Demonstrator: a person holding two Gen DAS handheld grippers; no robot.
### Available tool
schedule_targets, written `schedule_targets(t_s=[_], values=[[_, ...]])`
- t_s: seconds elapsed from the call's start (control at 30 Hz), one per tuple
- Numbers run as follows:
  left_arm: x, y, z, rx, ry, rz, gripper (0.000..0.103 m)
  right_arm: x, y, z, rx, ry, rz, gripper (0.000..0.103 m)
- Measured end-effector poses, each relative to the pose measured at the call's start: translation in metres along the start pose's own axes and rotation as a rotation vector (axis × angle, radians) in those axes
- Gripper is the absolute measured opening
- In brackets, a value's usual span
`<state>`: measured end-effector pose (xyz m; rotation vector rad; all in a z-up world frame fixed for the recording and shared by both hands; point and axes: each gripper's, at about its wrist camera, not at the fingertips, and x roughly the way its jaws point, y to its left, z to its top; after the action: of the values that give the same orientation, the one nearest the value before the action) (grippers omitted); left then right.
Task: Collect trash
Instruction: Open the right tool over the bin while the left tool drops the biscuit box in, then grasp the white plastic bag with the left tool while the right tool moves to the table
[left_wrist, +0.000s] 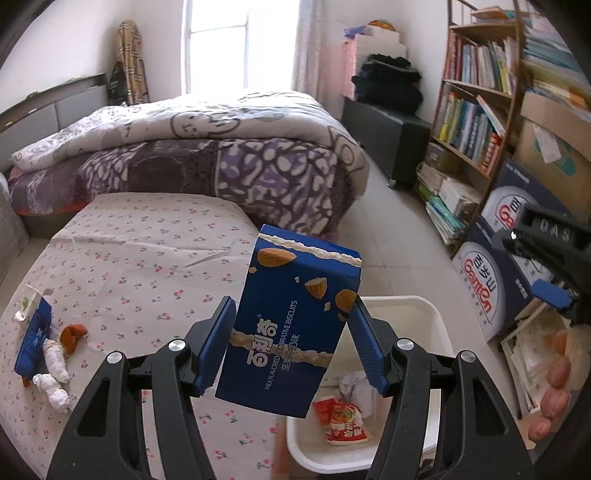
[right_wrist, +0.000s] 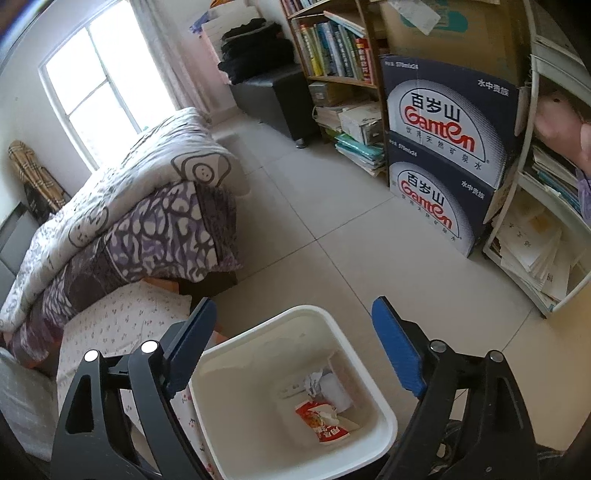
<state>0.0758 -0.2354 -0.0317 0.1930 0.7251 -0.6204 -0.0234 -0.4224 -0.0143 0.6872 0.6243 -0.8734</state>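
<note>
My left gripper (left_wrist: 291, 306) is shut on a blue biscuit box (left_wrist: 291, 317) and holds it tilted above the flowered table's (left_wrist: 147, 258) right edge, beside a white bin (left_wrist: 432, 317). The bin holds a red wrapper (left_wrist: 343, 421) and white paper. On the table's left lie a small blue carton (left_wrist: 35, 338), white crumpled tissues (left_wrist: 55, 369) and orange peel (left_wrist: 72, 336). My right gripper (right_wrist: 295, 310) is open and empty above the bin (right_wrist: 229, 358), where the red wrapper (right_wrist: 321, 417) shows. It also shows at the right of the left wrist view (left_wrist: 546, 266).
A bed with a purple and white quilt (left_wrist: 221, 147) stands behind the table. A bookshelf (left_wrist: 472, 110) and stacked Ganten water boxes (right_wrist: 447, 147) line the right wall. A black cabinet (left_wrist: 388, 136) stands by the curtain. Tiled floor (right_wrist: 314, 221) lies between bed and boxes.
</note>
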Motion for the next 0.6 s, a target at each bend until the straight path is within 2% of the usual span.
schedule_targets(t_s=[0.17, 0.3, 0.6], values=[[0.002, -0.016, 0.0, 0.023, 0.028, -0.066, 0.063, -0.001, -0.01, 0.005, 0.024, -0.004, -0.003, 0.083], [0.0, -0.026, 0.001, 0.041, 0.028, -0.106, 0.075, -0.001, -0.014, 0.006, 0.035, -0.006, -0.004, 0.084], [0.0, -0.021, -0.002, 0.055, 0.035, -0.079, 0.077, -0.004, -0.005, 0.003, 0.029, -0.014, 0.006, 0.088]])
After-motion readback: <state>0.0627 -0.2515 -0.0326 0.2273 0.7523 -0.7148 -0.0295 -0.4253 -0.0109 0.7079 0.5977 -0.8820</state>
